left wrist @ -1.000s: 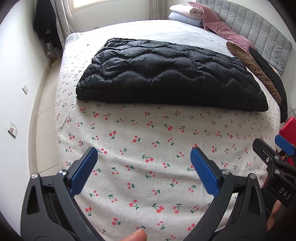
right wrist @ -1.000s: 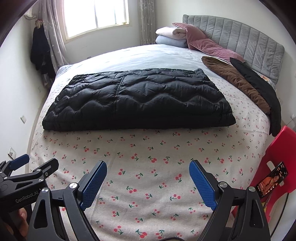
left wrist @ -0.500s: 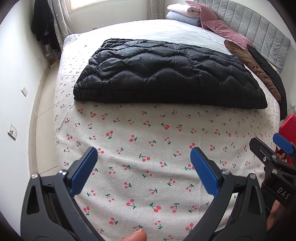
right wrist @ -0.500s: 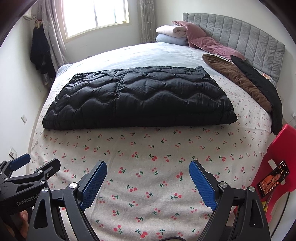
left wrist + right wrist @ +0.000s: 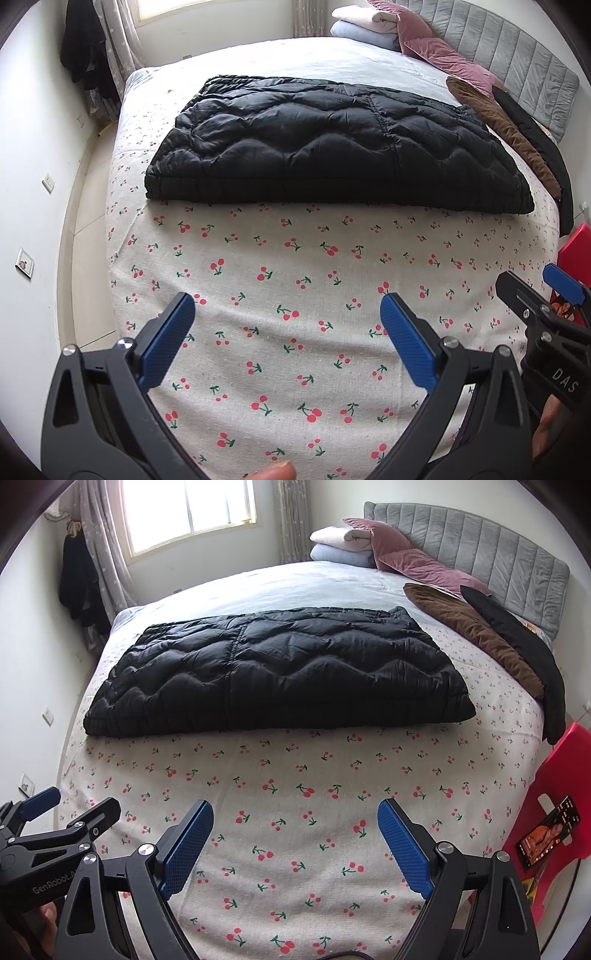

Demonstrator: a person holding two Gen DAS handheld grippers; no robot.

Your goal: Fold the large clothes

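Black padded coat (image 5: 332, 147) lies on the bed (image 5: 295, 295), folded into a long flat slab. Left gripper (image 5: 286, 317) & right gripper (image 5: 295, 825) hover near the bed's front edge, jaws apart, empty; prob. lining up for the next fold.

Both wrist views toward shared bed (image 5: 295, 332)
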